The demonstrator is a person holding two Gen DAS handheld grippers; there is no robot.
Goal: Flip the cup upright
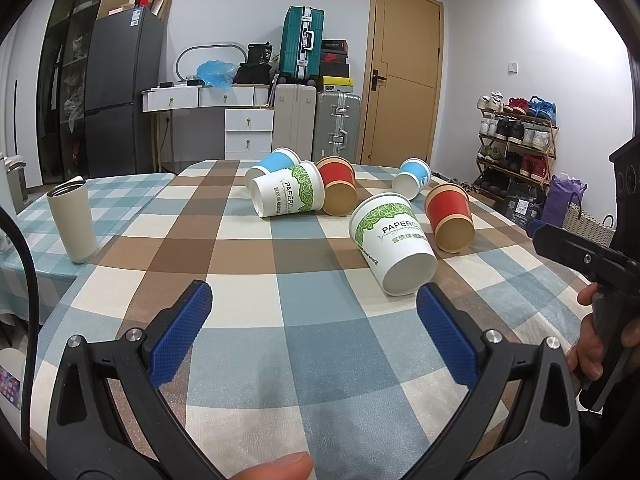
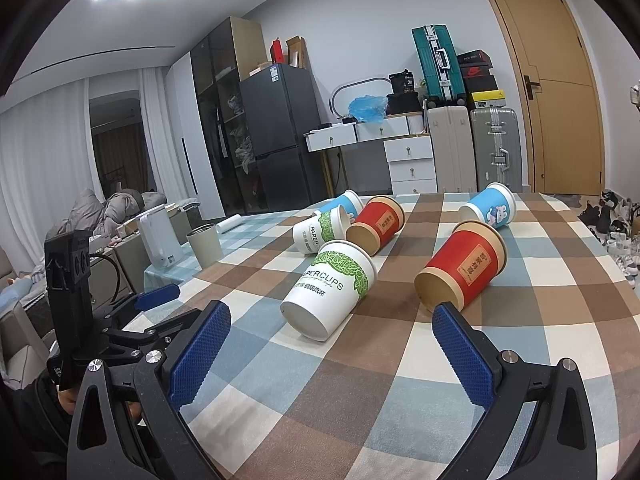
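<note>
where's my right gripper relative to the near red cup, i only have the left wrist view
Observer: The right gripper is low over the table, and its right fingertip is just in front of the near red cup, at the cup's base end. I can't see any contact.
Operator: is it open or shut
Observer: It is open wide. The near white cup lies on its side ahead of the gap, with its base toward the gripper.
Operator: anything on the red cup's far side i can't see
Observer: It has a tan label with dark characters on the side that faces the right camera.
</note>
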